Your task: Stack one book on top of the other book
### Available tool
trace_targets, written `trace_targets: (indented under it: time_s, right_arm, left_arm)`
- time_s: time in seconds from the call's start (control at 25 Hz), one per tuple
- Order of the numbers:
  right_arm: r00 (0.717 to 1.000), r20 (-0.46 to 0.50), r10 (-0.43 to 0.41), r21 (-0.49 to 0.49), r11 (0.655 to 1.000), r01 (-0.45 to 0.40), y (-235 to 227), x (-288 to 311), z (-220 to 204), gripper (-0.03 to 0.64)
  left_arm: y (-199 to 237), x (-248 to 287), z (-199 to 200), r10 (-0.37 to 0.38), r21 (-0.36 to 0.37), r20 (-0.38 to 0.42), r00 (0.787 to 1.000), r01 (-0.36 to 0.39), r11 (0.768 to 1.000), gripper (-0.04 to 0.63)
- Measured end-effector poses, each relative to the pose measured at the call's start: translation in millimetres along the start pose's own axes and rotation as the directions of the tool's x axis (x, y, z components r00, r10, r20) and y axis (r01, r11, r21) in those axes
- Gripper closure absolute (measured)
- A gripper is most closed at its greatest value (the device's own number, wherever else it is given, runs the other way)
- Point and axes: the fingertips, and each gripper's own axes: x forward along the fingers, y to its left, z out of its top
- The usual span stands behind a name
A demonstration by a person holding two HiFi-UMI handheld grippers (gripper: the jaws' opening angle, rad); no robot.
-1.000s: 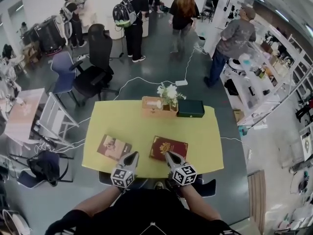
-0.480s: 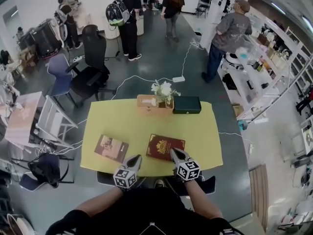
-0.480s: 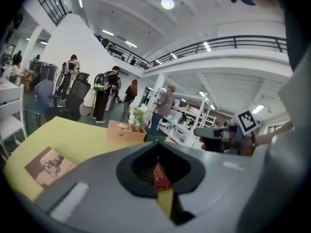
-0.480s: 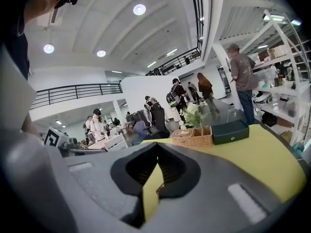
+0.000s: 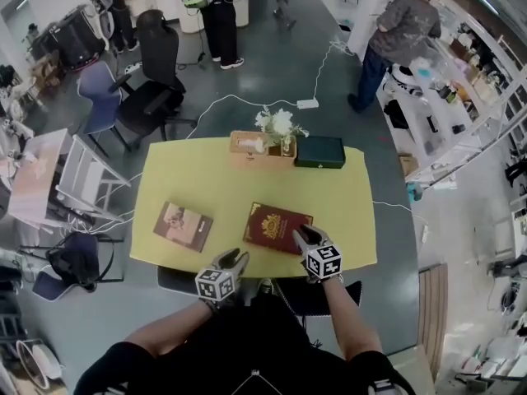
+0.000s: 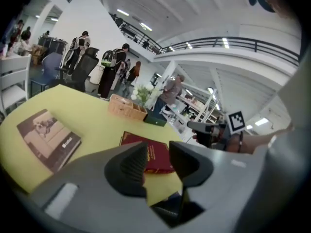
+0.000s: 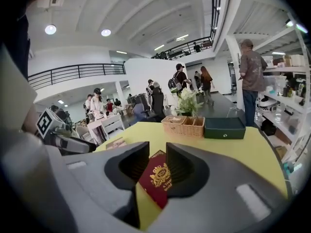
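Note:
Two books lie flat and apart on the yellow table [image 5: 346, 212]: a brown book [image 5: 183, 225] on the left and a dark red book with a gold crest [image 5: 277, 227] in the middle. My left gripper [image 5: 235, 259] hovers at the table's near edge, between the two books; its jaws are opening with nothing between them. My right gripper [image 5: 306, 235] is by the red book's near right corner, jaws opening and gripping nothing. In the right gripper view the red book [image 7: 156, 177] shows through the gap just beyond the gripper [image 7: 158, 160]. The left gripper view shows the left gripper [image 6: 158, 158], the red book [image 6: 151, 153] and the brown book [image 6: 48, 137].
A wicker basket with white flowers [image 5: 262, 148] and a dark green box [image 5: 320, 151] stand at the table's far edge. Office chairs [image 5: 156, 81], a white cable [image 5: 247, 99] on the floor and several people stand beyond. Shelving [image 5: 469, 97] runs along the right.
Both grippers have sunk toward the table's near edge, and their jaws have parted from shut. The books have not moved.

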Motion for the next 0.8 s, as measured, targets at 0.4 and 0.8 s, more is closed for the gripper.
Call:
trace_targets:
  time_s: [0.4, 0.8]
  right_arm:
    - [0.944, -0.301, 0.134, -0.232, 0.950, -0.208, -35.4, 51.7, -47.4, 0.382]
    - [0.826, -0.526, 0.204, -0.239, 0.896, -0.374, -81.5, 110.9, -97.1, 0.324]
  left_arm:
    - [-0.2, 50.7, -42.6, 0.018, -0.204, -0.079, 0.997, -0.034, 0.978, 0.310]
    - [2.7, 106.2, -93.4, 0.022, -0.400, -0.140, 0.990, -0.077, 0.913, 0.269]
